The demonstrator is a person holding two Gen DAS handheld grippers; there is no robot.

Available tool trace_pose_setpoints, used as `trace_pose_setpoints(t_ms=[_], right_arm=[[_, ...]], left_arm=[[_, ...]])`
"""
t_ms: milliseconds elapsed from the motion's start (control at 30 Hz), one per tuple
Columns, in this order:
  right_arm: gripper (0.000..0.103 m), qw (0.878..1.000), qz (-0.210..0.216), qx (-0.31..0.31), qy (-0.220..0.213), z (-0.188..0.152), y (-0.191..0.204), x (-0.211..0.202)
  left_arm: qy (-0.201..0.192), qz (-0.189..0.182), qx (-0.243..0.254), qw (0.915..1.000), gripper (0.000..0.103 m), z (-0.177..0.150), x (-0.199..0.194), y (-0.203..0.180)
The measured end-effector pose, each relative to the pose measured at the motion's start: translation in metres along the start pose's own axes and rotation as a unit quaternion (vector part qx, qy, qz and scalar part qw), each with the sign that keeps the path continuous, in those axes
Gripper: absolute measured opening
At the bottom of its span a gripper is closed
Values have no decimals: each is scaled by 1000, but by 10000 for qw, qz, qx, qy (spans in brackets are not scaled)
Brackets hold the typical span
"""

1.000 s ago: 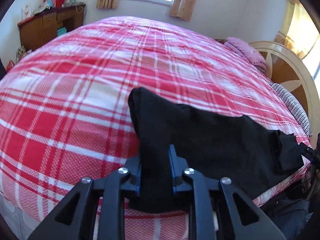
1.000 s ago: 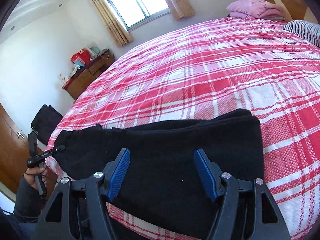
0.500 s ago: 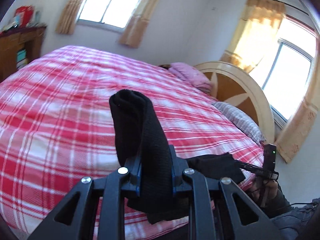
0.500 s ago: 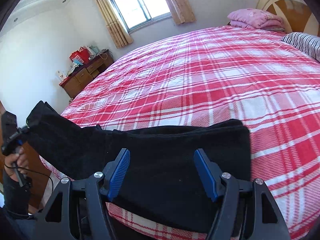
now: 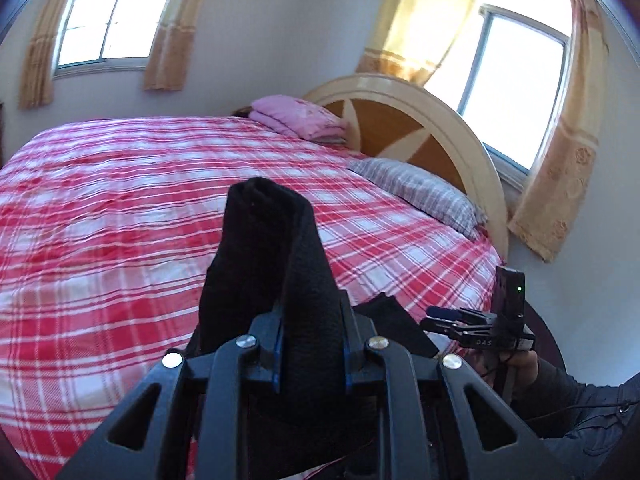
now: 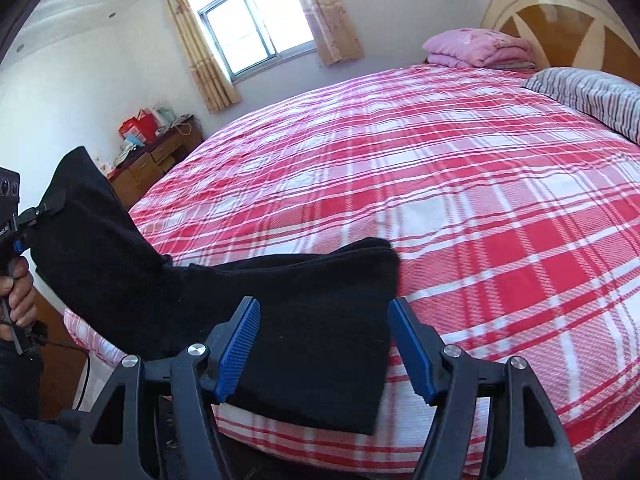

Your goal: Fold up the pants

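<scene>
While the black pants (image 6: 248, 300) lie partly flat along the near edge of the bed (image 6: 460, 200), one end is up in the air, so the fold is only half made.

Left tongs (image 5: 310, 344): closed on a thick bundle of the black fabric. Cloth stands up between the blue pads and rises ahead of the fingers in a rounded hump. From the right wrist view the same end hangs clear of the red plaid bedspread, off to the left of the right tongs, with the person's hand (image 6: 18, 292) below it.

Right tongs (image 6: 324, 344): jaws spread wide, nothing between the pads. They hover just over the flat end of the pants, which already looks doubled, two layers showing at its far edge. Cannot tell whether the fingertips touch the cloth.

Judgement on progress:
- Done: legs appear laid one on the other lengthwise; the garment is a narrow strip.
- In hand: lifted end looks ready to be carried across toward the flat end.
- Left: lay that end down, square the edges, smooth, release.

Beyond the tongs: pink folded blanket (image 6: 480, 46) and striped pillow (image 6: 592, 92) by the headboard, well apart from the work. Wooden dresser (image 6: 156, 160) sits far left.
</scene>
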State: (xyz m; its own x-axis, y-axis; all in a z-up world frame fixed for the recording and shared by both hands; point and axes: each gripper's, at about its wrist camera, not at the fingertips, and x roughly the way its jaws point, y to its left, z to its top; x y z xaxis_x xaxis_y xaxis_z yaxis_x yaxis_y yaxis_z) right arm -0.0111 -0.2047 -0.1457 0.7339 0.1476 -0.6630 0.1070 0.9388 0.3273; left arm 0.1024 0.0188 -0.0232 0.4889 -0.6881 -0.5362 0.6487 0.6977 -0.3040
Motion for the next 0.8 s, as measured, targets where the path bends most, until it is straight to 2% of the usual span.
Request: trace_pose_setpoints(t_ms=[200, 433, 600, 800], right_arm=[[68, 9996, -143, 240, -108, -1, -23, -1], [68, 9943, -415, 938, -296, 3, -62, -4], [68, 9898, -564, 1217, -472, 6, -78, -10], [68, 9908, -596, 1123, -453, 5, -75, -5]], left_arm=[[368, -17, 306, 9989, 22, 13, 39, -35], [846, -278, 536, 9946, 22, 11, 91, -69], [1213, -184, 786, 9893, 22, -2, 133, -86], [1599, -97, 1014, 9819, 24, -27, 177, -105]])
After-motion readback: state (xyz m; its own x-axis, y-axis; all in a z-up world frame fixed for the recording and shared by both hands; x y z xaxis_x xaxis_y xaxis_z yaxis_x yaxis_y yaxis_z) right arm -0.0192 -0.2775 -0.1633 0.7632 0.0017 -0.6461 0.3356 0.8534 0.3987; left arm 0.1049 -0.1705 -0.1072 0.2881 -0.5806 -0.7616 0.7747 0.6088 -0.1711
